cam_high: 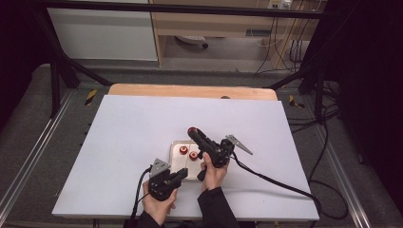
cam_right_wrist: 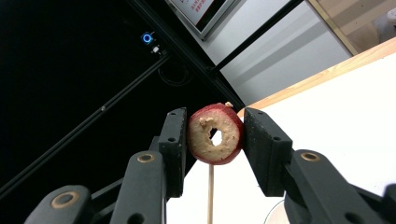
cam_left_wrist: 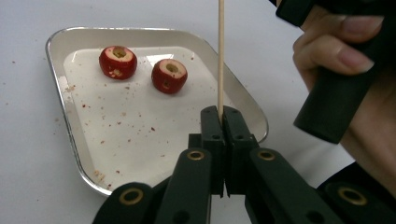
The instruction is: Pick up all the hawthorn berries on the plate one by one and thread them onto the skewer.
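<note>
Skewer (cam_left_wrist: 220,56): pinched upright in left gripper (cam_left_wrist: 224,114) beside tray (cam_left_wrist: 60,93). Right gripper (cam_right_wrist: 215,135) clamps one cored red fruit (cam_right_wrist: 215,134) at its tip. Two fruits (cam_left_wrist: 117,61) (cam_left_wrist: 169,75) in tray, seemingly unthreaded.

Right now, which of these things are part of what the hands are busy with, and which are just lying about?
In use:
- wooden skewer, clamped upright in the left gripper
- cored red fruit, pinched in the right gripper above the skewer
- metal tray with two more cored fruits, probably next

Lying about:
- white table
- black cables on the floor
</note>
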Available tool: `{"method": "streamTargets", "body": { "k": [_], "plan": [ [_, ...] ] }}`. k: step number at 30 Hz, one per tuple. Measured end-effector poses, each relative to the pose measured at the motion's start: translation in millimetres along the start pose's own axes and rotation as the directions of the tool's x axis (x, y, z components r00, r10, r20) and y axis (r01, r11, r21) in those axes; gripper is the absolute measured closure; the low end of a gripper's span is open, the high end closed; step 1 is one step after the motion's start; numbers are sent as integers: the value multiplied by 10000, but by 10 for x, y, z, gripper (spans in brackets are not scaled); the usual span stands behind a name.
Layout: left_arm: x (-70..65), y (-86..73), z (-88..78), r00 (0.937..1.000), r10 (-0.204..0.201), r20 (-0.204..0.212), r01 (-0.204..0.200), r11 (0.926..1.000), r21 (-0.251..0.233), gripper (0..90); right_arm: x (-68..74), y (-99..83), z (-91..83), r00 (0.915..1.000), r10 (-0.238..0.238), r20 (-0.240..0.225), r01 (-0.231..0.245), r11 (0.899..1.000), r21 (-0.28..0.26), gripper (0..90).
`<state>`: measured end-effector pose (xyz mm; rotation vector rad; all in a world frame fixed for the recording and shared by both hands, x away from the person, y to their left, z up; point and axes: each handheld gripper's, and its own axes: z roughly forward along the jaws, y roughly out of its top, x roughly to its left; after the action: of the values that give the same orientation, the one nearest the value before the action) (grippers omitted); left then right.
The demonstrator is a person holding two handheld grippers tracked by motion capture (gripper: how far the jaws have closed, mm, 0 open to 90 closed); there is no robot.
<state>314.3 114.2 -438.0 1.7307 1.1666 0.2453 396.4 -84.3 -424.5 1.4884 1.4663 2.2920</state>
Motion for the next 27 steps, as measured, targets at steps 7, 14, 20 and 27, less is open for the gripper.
{"method": "streamTargets", "body": {
  "k": [7,14,20,27],
  "plan": [
    [22,35,-54,9999,-71,129,71,10000,33,885,-11,3,-3,9990,-449,-61,451,9979,466,616],
    [16,65,-7,9996,-215,182,214,9998,37,886,3,-21,-18,9992,-388,-138,394,9979,512,616],
    [-52,57,46,9990,-330,315,332,9994,-38,885,9,-46,-23,9998,-174,23,173,9987,474,617],
    [-12,68,28,9986,-434,307,439,9989,-163,887,24,-33,-40,9998,-201,61,197,9986,491,618]
  ]
}}
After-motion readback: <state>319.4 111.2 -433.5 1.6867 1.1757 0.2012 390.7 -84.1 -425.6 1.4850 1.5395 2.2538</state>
